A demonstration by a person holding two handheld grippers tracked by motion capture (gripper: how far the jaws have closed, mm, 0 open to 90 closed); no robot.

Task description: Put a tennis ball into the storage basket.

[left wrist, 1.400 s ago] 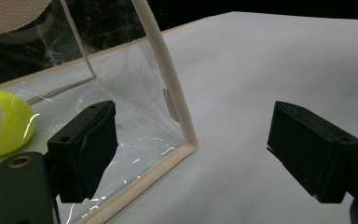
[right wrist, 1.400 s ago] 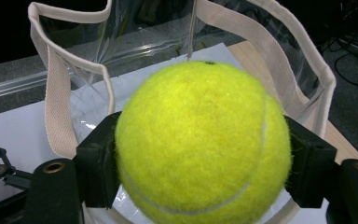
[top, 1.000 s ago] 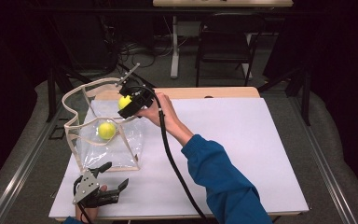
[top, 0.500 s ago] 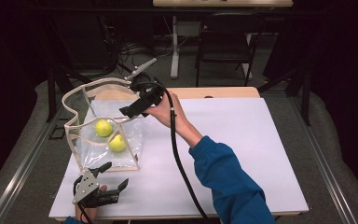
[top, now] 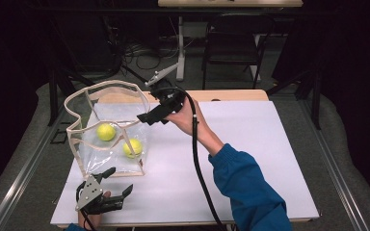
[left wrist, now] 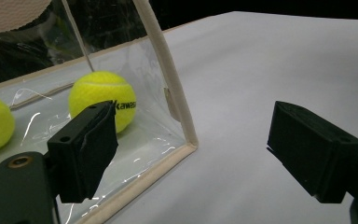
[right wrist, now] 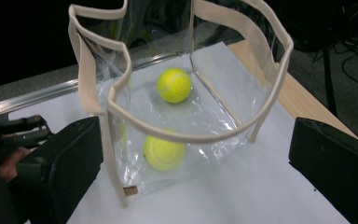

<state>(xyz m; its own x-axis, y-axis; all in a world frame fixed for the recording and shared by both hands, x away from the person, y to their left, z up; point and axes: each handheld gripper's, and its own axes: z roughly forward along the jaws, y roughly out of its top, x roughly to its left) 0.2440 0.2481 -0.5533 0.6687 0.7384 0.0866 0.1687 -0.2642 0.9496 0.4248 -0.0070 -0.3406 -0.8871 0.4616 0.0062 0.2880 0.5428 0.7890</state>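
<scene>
Now both tennis balls lie in the clear bag, below right gripper, jaws just opened wide, nothing btw them

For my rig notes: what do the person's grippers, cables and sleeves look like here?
Both grippers are black, each with two blocky black jaws. The left gripper carries a grey three-cornered plate on top. The right gripper bears a grey stick-like piece and trails a black cable along the forearm. The right arm wears a blue sleeve.
</scene>
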